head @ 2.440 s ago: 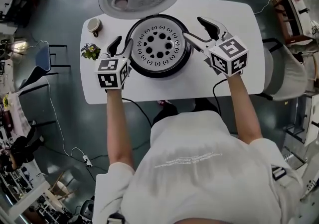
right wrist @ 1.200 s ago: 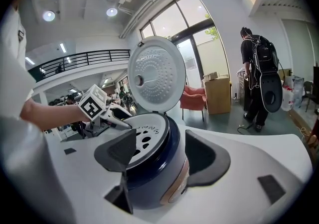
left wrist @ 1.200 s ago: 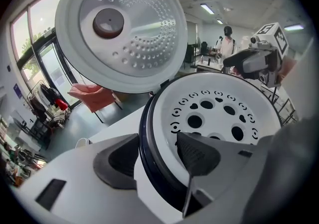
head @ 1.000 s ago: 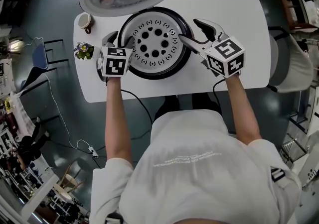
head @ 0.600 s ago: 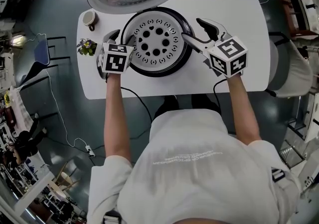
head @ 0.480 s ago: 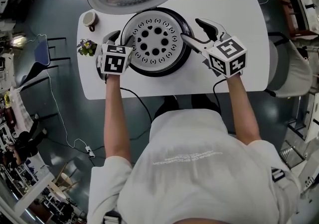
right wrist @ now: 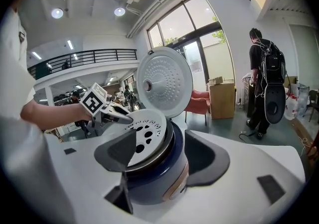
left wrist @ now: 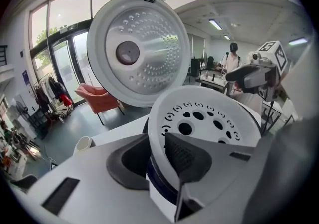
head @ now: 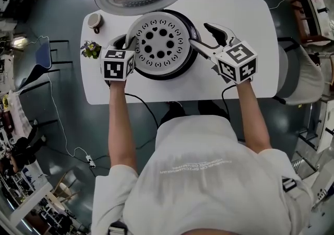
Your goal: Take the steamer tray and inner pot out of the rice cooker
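As left gripper (left wrist: 158, 161) just closed on one steamer tray (head: 159, 38), one rice cooker (right wrist: 157, 180)

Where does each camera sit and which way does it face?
Head view: on the person's head, looking steeply down at table and rice cooker; forearms and torso show.
Left gripper view: on the left gripper, facing the lid; its fingers have just been closing on the steamer tray's rim.
Right gripper view: on the right gripper, facing the rice cooker from the opposite side; fingers apart.
Shared: both show steamer tray, lid, the other gripper.
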Available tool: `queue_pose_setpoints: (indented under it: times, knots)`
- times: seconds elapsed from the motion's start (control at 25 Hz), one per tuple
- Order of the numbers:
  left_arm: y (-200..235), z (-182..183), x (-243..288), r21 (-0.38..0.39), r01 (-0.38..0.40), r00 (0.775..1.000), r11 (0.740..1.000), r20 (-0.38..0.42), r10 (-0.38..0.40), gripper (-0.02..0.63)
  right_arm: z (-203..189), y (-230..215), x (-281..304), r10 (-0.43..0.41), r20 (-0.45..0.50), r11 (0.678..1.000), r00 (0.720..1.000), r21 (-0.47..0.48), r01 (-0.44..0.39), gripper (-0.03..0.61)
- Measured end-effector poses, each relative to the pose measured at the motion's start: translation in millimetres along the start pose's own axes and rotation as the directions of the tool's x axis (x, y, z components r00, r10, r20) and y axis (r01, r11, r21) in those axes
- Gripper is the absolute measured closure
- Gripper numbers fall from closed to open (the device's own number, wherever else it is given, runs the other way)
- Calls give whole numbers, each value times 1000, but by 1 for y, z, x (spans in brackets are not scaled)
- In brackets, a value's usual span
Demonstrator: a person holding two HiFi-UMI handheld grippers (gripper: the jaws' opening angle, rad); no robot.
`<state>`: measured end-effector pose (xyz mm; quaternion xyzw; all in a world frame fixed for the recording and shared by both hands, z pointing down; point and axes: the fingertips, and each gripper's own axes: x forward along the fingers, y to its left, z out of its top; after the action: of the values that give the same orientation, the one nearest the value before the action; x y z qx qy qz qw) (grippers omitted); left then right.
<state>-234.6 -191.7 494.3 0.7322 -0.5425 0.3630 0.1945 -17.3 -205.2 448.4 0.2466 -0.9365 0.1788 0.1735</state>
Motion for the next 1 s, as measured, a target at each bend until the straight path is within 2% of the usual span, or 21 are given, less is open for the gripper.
queue_pose_setpoints:
  times: [0.12, 0.32, 0.6, 0.84, 1.0]
  knots:
    - [2, 7, -5, -48, 10, 999, 999, 40, -8, 531, 4, 3, -2, 0, -4, 1000, 1000, -15, 0, 272]
    - [14, 25, -19, -164, 31, 988, 986, 154, -6, 569, 16, 5, -5, -4, 4, 999, 1000, -41, 5, 272]
    - [19, 37, -32, -175, 15, 974, 984, 224, 25, 569, 40, 6, -4, 10, 36, 995, 999, -104, -6, 272]
    - [42, 47, -76, -250, 8, 941, 968, 329, 77, 569, 71, 24, 0, 36, 67, 985, 997, -170, -24, 273]
    - [52, 47, -100, -274, -10, 926, 962, 362, 113, 569, 76, 32, 6, 61, 67, 983, 996, -178, -48, 275]
